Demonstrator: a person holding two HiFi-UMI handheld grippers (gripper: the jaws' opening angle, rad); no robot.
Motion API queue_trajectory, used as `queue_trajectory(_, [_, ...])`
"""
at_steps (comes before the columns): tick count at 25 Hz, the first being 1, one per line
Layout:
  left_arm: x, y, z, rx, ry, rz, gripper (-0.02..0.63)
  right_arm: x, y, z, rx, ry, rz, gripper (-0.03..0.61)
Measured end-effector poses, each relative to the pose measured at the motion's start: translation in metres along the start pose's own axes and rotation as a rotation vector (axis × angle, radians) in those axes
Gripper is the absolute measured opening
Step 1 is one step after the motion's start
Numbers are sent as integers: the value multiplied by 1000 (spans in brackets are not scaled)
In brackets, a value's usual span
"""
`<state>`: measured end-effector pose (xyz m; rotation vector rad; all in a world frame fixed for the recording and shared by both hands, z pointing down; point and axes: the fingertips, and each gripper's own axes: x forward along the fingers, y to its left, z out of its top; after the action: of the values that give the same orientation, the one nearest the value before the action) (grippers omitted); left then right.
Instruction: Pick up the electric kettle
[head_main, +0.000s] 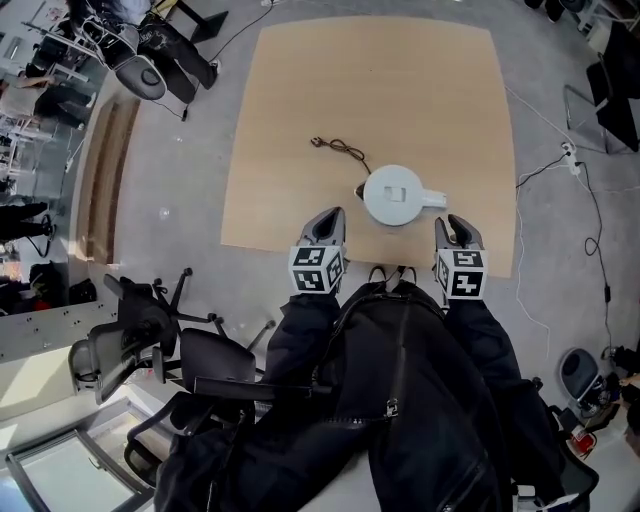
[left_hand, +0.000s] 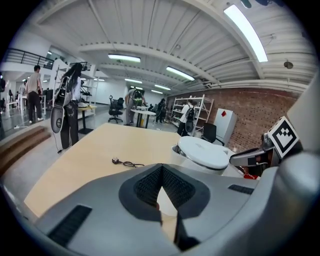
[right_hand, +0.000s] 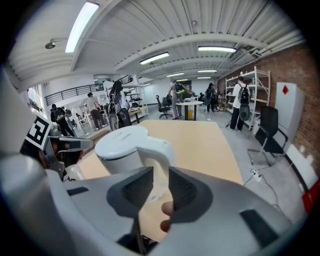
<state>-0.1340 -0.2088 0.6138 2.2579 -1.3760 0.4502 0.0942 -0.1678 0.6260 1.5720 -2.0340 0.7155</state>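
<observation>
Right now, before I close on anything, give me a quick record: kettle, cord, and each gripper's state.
kettle: white, upright, near the table front edge
handle: faces the right gripper, ahead of its gap, not gripped
right gripper: open, empty
left gripper: shut, empty, left of kettle
cord: black, lying on table beyond kettle

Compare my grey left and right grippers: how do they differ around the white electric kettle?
The left gripper has jaws meeting at the tips; the right gripper has jaws apart. The right gripper lines up with the handle of the white electric kettle; the left gripper has the kettle off to its right. Both flank the kettle, gripping nothing.
</observation>
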Motion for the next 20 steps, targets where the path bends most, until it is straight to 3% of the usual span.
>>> queue_trajectory(11, [12, 14, -4, 7, -6, 37, 0, 29, -10, -7, -2, -1, 3, 146])
queue_trajectory(20, [10, 20, -1, 4, -9, 55, 0, 49, -15, -6, -23, -4, -50, 147])
